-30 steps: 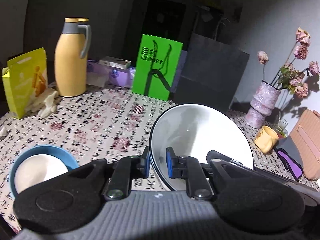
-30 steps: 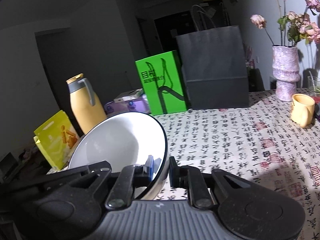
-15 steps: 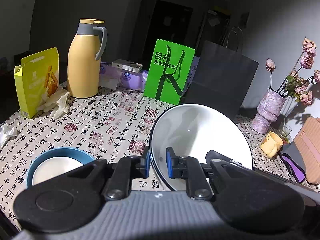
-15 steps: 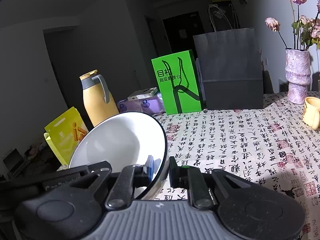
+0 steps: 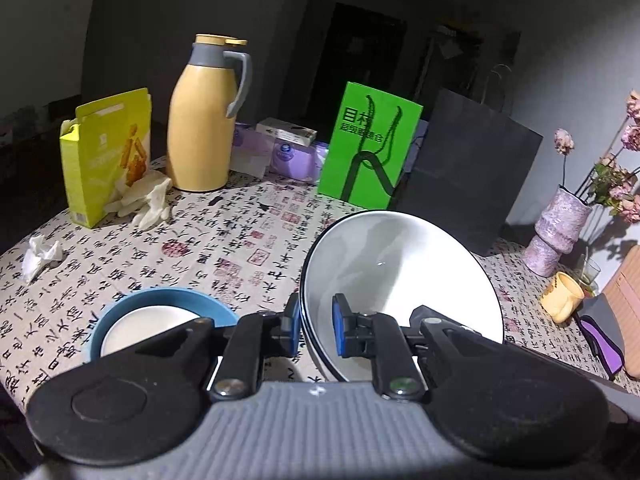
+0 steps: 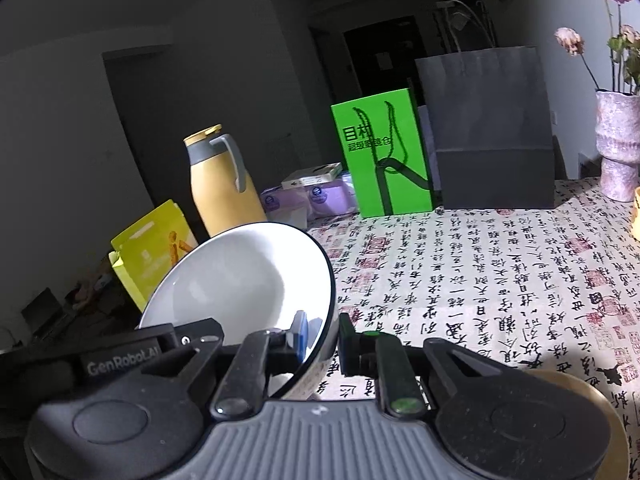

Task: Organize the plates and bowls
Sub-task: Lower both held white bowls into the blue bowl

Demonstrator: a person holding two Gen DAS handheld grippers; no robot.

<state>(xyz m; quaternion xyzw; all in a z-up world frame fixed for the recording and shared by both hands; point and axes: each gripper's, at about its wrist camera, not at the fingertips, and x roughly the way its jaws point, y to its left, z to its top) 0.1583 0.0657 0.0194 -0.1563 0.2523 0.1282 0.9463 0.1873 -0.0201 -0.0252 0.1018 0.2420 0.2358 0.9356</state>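
While both sets of tongs stay clamped on the same white bowl (image 5: 400, 276), the view has slid sideways across the worktop (image 5: 224, 248) over the last second. Left tongs (image 5: 316, 330) pinch the near rim narrow, right tongs (image 6: 322, 338) pinch the opposite rim, so the bowl hangs tilted in the air between them. Just down-left sits the blue bowl (image 5: 132, 304) with a white plate inside, and it shows more fully than a second ago. My guess: the white bowl is headed there to stack. Farther back stand the yellow jug (image 5: 200, 120), green bag (image 5: 372, 144) and black bag (image 5: 468, 168), untouched.
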